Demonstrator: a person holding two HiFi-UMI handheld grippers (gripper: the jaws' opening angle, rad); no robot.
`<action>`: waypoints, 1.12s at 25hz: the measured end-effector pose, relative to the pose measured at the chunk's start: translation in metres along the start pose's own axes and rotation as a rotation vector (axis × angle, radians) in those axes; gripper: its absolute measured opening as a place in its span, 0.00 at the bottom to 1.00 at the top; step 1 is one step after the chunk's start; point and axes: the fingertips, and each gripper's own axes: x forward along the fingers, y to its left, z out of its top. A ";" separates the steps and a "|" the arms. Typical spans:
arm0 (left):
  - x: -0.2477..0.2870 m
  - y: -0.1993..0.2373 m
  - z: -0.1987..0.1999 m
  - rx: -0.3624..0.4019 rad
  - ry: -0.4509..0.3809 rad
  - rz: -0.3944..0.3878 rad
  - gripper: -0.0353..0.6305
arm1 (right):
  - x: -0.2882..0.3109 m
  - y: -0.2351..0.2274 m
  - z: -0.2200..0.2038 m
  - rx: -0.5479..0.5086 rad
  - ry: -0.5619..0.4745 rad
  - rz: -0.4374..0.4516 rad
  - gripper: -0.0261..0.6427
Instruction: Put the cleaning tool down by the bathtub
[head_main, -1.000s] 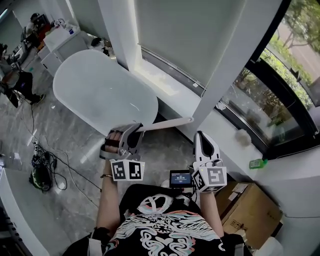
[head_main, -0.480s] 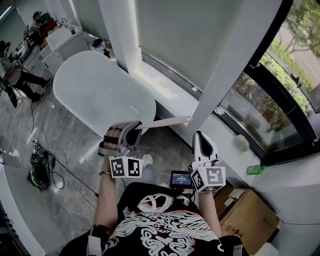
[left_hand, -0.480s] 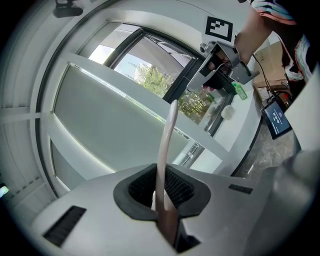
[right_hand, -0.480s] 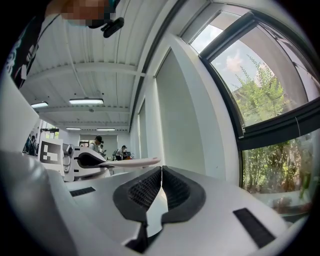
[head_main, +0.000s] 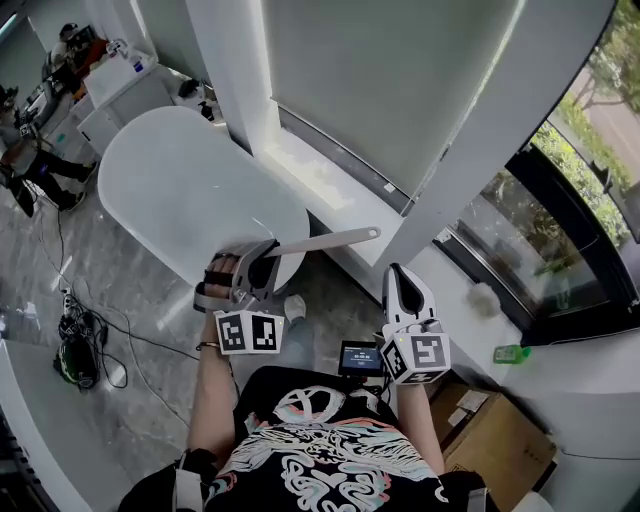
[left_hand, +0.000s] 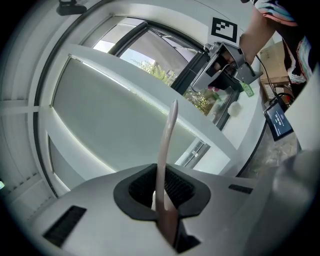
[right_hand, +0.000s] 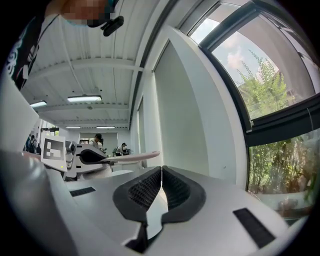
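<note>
Nearest the person, a small screen (head_main: 360, 357) sits between the forearms, its lettering too small to read. The black-and-white square markers on both cubes carry no words.

The right tool (right_hand: 161, 187) has its pads pressed together with nothing between them. At its 9 o'clock, the left tool (head_main: 268, 252) pinches one end of the pale, slim cleaning implement (head_main: 325, 242). The implement is held in the air and points toward 2 o'clock, just beside the near end of the white bathtub (head_main: 190, 180), which lies at 11 o'clock.

Only the head view shows the bathtub and the cardboard box (head_main: 485, 425) at 5 o'clock. Only the right gripper view shows the ceiling lights (right_hand: 84, 99) and the far-off people.
</note>
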 end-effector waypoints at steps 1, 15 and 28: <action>0.011 0.005 -0.006 -0.003 0.001 0.000 0.12 | 0.013 -0.004 -0.001 -0.003 0.003 -0.002 0.08; 0.196 0.094 -0.078 -0.018 -0.028 -0.074 0.12 | 0.220 -0.061 0.000 -0.029 0.087 -0.071 0.08; 0.324 0.151 -0.148 -0.019 -0.075 -0.141 0.12 | 0.366 -0.097 -0.016 -0.024 0.171 -0.175 0.08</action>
